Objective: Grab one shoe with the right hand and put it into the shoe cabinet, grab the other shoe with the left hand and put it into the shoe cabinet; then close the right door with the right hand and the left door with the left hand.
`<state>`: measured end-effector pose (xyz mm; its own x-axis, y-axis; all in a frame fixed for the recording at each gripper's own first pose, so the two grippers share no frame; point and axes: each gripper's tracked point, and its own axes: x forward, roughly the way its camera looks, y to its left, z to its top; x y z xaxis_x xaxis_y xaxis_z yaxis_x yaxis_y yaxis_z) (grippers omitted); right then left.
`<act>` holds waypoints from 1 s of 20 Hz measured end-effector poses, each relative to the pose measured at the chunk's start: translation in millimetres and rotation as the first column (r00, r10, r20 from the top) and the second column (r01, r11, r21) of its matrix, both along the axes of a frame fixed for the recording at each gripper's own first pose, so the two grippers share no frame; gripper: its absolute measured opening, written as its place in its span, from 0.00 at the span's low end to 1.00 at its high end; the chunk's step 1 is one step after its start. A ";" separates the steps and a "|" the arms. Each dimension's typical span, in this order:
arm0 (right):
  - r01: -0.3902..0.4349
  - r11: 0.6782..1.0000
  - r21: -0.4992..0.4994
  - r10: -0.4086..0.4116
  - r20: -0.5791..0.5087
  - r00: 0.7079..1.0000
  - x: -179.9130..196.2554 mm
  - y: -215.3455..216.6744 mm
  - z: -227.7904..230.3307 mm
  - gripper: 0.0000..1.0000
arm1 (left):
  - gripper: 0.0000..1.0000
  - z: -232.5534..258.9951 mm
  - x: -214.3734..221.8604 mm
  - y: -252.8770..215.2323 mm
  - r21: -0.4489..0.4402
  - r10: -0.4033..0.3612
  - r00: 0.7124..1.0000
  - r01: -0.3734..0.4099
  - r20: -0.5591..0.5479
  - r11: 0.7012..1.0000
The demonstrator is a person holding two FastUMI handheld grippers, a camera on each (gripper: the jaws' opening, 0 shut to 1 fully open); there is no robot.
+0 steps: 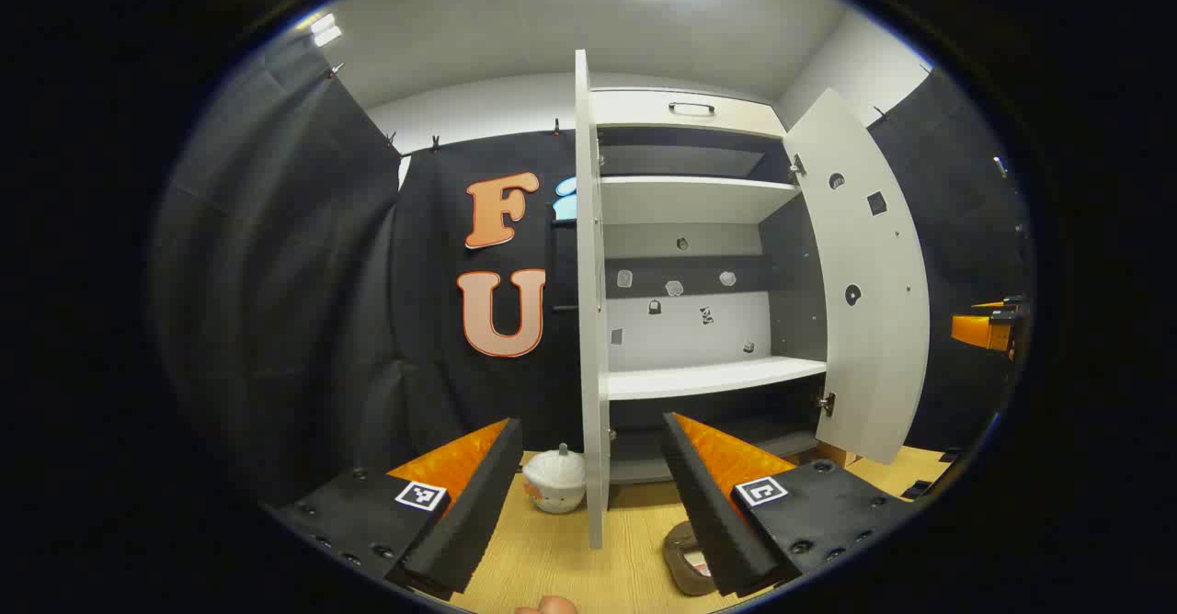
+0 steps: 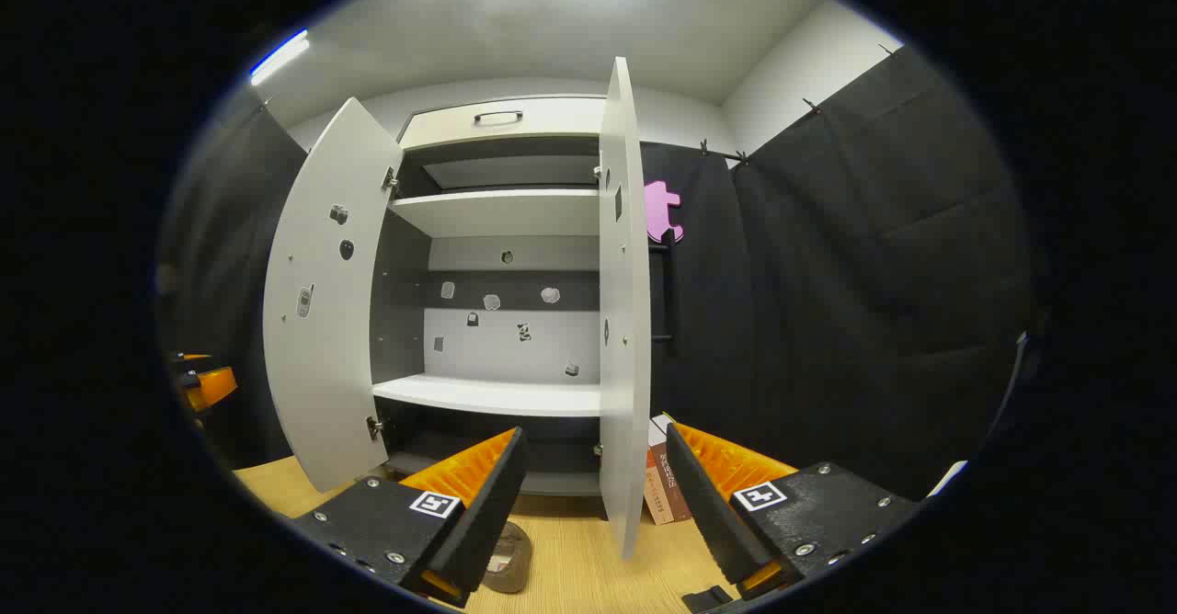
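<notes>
The white shoe cabinet [image 1: 708, 380] stands straight ahead with both doors swung open. Its left door [image 1: 589, 320] is edge-on to me and its right door [image 1: 864, 274] angles outward. A brown shoe [image 1: 688, 561] lies on the wooden floor, partly under one finger of my open left gripper [image 1: 588, 423]. In the right gripper view the cabinet [image 2: 497, 395] shows its left door [image 2: 322, 320] wide open and its right door [image 2: 625, 320] edge-on. A brown shoe [image 2: 510, 559] lies low beside my open right gripper [image 2: 596, 432]. Neither gripper holds anything.
A white pumpkin-shaped object [image 1: 554, 481] sits on the floor left of the left door. A couple of books [image 2: 664, 485] stand behind the right door. The other gripper shows far right [image 1: 988, 329] and far left [image 2: 202, 384]. Black cloth walls enclose both sides.
</notes>
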<state>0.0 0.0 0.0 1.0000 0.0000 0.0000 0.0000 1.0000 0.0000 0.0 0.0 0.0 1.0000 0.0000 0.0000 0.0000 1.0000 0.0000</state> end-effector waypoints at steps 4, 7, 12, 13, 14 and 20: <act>-0.007 1.000 -0.006 0.007 -0.007 1.000 -0.8 3.9 -1.2 0.92 | 0.99 2.8 -1.1 -0.5 0.003 -0.002 1.000 0.002 0.009 1.000; -0.006 1.000 -0.012 0.006 -0.012 1.000 0.0 5.5 -3.4 0.92 | 1.00 1.9 0.8 -2.4 -0.001 -0.010 1.000 0.010 0.007 1.000; -0.012 1.000 -0.023 0.012 -0.032 0.999 3.3 12.1 -12.3 0.92 | 0.98 1.7 2.5 -3.1 -0.009 -0.016 1.000 0.016 0.004 1.000; -0.014 1.000 -0.026 0.013 -0.036 0.999 3.9 14.2 -14.6 0.92 | 0.98 1.9 2.0 -2.5 -0.010 -0.017 1.000 0.017 0.005 1.000; -0.018 0.999 -0.030 0.017 -0.042 0.999 5.3 17.1 -18.0 0.92 | 0.98 1.7 2.5 -3.6 -0.012 -0.019 1.000 0.019 0.006 1.000; -0.061 0.997 -0.047 0.056 -0.107 0.993 13.4 45.4 -52.2 0.93 | 0.96 -2.2 4.7 -5.9 -0.016 -0.028 1.000 0.028 -0.001 0.999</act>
<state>13.4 45.4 -52.2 0.9926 0.0559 -0.1074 -0.0613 0.9970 -0.0471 4.7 -5.9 -2.2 0.9996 -0.0276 -0.0009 0.0276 0.9995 -0.0161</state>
